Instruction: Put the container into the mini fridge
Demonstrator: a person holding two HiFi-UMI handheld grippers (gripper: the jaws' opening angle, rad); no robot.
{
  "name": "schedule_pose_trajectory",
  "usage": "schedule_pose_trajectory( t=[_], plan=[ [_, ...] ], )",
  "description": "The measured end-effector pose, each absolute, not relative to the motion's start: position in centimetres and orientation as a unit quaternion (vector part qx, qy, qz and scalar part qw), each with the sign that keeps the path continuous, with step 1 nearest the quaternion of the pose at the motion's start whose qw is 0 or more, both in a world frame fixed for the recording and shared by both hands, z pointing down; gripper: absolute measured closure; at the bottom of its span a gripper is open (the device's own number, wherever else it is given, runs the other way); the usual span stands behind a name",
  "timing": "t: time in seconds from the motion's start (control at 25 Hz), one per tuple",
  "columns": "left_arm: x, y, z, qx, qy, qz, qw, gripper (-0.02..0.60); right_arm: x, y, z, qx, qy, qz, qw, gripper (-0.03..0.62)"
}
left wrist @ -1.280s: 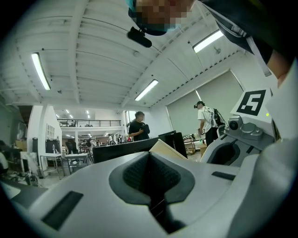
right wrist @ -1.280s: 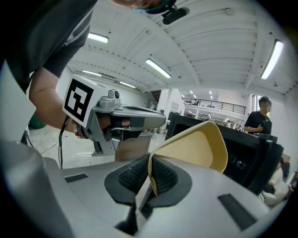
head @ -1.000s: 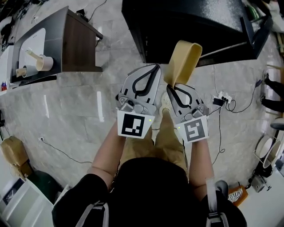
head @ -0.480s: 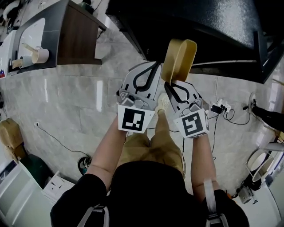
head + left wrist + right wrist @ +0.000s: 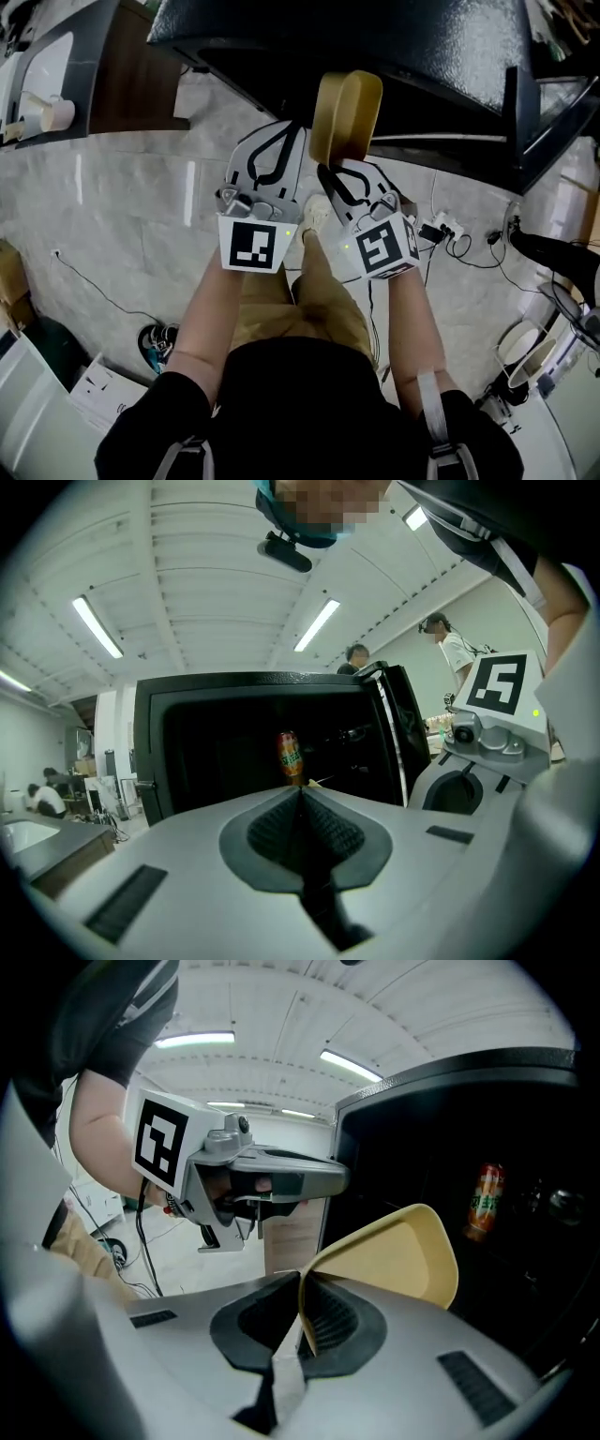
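Note:
A tan plastic container (image 5: 345, 117) (image 5: 394, 1255) stands on edge in my right gripper (image 5: 330, 169) (image 5: 302, 1283), which is shut on its rim. The black mini fridge (image 5: 394, 56) (image 5: 262, 738) (image 5: 487, 1166) lies straight ahead with its door (image 5: 534, 103) swung open. An orange drink can (image 5: 290, 757) (image 5: 485, 1201) stands inside on a shelf. My left gripper (image 5: 281, 141) (image 5: 300, 794) is shut with nothing in it, just left of the right one and pointed at the fridge opening.
A wooden cabinet (image 5: 112, 70) with a sink and a white cup (image 5: 52, 112) stands at the left. Cables and a power strip (image 5: 441, 230) lie on the marble floor at the right. People (image 5: 455, 653) stand beyond the fridge.
Both grippers and the container have moved forward and a little left toward the fridge, which now fills more of the head view. The grip on the container is unchanged.

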State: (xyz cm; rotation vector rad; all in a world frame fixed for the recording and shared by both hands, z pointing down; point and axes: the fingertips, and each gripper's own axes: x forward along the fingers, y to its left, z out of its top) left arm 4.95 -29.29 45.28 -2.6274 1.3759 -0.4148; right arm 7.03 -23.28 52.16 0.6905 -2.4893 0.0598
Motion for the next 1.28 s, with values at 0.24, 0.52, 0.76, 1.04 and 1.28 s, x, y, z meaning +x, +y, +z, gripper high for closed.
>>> schedule_pose_trajectory(
  t=[0.24, 0.52, 0.76, 1.04, 1.28],
  plan=[
    [5.5, -31.7, 47.4, -0.874, 0.464, -0.132, 0.063, 0.558, 7.0, -25.0, 54.9, 0.251, -0.924, 0.034, 0.286, 0.548],
    [4.5, -34.2, 49.6, -0.871, 0.467, -0.138, 0.062, 0.558, 5.9, -27.6, 57.1, 0.243, -0.919, 0.022, 0.311, 0.548],
    [2.2, -35.5, 50.1, -0.868, 0.474, -0.133, 0.067, 0.557, 3.8, -29.5, 58.6, 0.231, -0.912, 0.005, 0.339, 0.548],
    [-0.2, -36.7, 50.8, -0.865, 0.480, -0.130, 0.061, 0.557, 1.9, -32.5, 59.8, 0.228, -0.904, -0.014, 0.361, 0.548],
    [-1.6, -37.2, 50.7, -0.865, 0.480, -0.131, 0.064, 0.557, 0.7, -34.8, 59.9, 0.231, -0.901, -0.026, 0.367, 0.548]
  ],
)
